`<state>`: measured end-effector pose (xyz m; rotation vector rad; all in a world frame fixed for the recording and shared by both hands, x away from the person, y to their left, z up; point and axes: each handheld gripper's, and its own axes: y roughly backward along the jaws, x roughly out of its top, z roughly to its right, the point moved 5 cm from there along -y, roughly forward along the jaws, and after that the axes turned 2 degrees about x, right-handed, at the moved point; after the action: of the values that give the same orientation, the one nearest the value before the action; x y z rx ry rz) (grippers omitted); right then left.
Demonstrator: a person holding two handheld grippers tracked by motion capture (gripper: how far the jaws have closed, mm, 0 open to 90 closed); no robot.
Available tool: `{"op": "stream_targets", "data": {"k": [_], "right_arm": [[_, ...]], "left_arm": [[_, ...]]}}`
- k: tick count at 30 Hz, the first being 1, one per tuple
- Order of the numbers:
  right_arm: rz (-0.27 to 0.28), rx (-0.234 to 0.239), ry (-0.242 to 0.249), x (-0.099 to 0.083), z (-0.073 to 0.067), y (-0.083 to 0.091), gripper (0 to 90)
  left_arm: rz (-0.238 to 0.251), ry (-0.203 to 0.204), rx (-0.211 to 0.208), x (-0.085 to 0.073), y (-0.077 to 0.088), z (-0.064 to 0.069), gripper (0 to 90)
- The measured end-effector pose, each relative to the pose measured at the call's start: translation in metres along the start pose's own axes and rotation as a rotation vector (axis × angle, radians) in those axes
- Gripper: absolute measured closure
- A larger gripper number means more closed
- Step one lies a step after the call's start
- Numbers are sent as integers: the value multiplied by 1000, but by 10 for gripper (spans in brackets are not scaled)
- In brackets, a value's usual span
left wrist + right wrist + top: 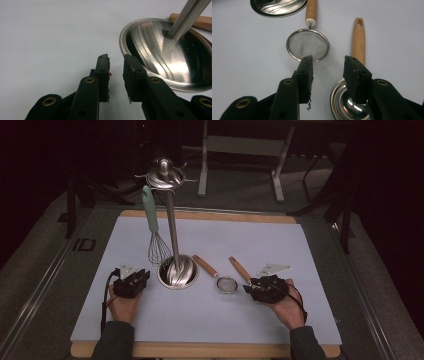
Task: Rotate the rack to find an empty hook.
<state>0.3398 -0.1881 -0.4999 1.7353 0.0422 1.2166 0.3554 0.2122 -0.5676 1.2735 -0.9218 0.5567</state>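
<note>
A steel utensil stand [172,220] rises from a round dished base [177,272] at mid table. From a hook at its top hangs a whisk [154,232] with a mint-green handle. A small mesh strainer [227,284] and a ladle, both with wooden handles [240,268], lie to the right of the base. My left gripper [141,278] rests left of the base, open and empty [117,60], close to the base's rim [170,57]. My right gripper [252,286] is open [328,61] above the ladle's steel bowl [342,102], with the strainer [307,45] just ahead.
A pale mat [280,245] covers a wooden tabletop [200,350]. The person's hands and dark sleeves come in at the near edge. A metal frame [240,145] stands on the dark floor behind the table.
</note>
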Motion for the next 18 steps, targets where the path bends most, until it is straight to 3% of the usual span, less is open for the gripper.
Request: {"op": "stream_targets", "data": {"k": [18], "right_arm": [[-79, 13, 16, 20, 6, -31, 602]], "left_arm": [[-23, -31, 15, 0, -2, 2, 713]]}}
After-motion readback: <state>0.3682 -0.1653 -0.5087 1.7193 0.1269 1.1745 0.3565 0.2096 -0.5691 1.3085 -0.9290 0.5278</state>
